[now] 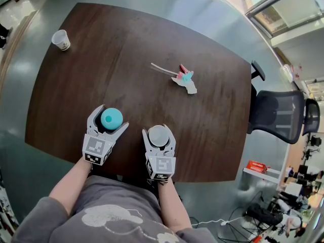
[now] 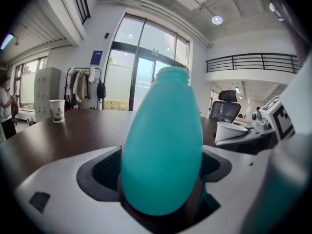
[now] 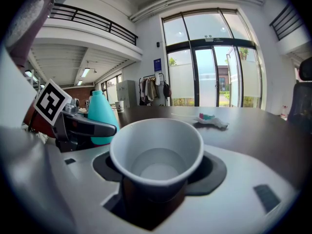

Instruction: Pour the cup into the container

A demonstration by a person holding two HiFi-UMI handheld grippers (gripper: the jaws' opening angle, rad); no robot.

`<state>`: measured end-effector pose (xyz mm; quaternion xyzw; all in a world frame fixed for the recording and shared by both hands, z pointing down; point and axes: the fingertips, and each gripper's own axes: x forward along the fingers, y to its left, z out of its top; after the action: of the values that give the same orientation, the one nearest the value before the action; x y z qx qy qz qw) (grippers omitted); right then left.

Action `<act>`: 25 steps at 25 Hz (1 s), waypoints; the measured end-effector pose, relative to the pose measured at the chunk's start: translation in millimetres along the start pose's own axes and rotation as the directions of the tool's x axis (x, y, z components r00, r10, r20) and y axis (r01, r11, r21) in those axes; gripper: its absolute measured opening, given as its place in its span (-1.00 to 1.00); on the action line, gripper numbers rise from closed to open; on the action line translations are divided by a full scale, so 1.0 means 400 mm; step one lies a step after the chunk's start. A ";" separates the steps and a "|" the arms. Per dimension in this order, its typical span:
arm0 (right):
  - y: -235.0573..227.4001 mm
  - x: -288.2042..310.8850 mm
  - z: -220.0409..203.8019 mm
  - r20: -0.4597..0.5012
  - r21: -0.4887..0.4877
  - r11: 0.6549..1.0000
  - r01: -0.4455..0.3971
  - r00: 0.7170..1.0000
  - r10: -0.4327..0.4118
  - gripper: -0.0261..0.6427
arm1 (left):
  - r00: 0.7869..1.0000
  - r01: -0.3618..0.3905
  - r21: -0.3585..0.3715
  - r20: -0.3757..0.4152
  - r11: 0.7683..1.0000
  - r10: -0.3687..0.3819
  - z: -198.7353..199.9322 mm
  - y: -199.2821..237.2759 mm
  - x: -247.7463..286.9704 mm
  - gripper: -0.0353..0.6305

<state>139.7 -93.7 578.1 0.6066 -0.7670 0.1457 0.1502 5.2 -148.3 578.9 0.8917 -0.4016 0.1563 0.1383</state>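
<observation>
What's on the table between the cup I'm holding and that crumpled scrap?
Nothing: the table is bare between the cup and the scrap, as both the head view and the right gripper view show.

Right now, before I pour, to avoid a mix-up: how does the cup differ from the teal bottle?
The teal bottle narrows to a small neck; the white cup flares to a wide open mouth. The bottle is in the left gripper, the cup in the right gripper. Both stand upright, clamped between jaws.
</observation>
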 end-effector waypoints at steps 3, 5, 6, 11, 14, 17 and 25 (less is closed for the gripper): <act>0.000 0.002 -0.001 -0.003 -0.006 1.000 -0.005 1.000 0.005 -0.01 | 0.999 -0.018 -0.008 0.031 1.000 0.018 0.006 0.012 -0.002 0.51; -0.001 0.002 -0.002 -0.005 -0.008 1.000 -0.006 1.000 0.006 -0.01 | 1.000 -0.011 0.005 0.022 1.000 0.011 0.004 0.011 0.004 0.51; 0.000 0.002 -0.002 -0.006 -0.009 1.000 -0.007 1.000 0.007 -0.01 | 1.000 -0.007 0.017 0.011 1.000 0.007 0.001 0.008 0.007 0.49; 0.000 0.002 -0.003 -0.007 -0.013 1.000 -0.010 1.000 0.010 -0.01 | 1.000 0.008 0.053 0.001 0.999 -0.008 0.007 -0.005 0.017 0.40; 0.000 0.002 -0.002 -0.008 -0.015 1.000 -0.011 1.000 0.011 -0.01 | 1.000 0.009 0.052 0.001 0.999 -0.009 0.008 -0.006 0.014 0.39; 0.000 0.004 -0.003 -0.015 -0.019 1.000 -0.014 1.000 0.014 -0.01 | 1.000 0.013 0.045 0.009 0.999 -0.013 0.016 -0.004 0.008 0.39; 0.014 0.004 0.044 0.008 -0.045 0.997 -0.063 0.998 0.064 -0.04 | 0.999 0.030 0.053 0.016 0.998 -0.031 0.053 0.000 -0.009 0.38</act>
<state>132.9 -101.0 562.3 0.5791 -0.7896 0.1303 0.1555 6.4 -153.9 558.3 0.9023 -0.3849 0.1572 0.1135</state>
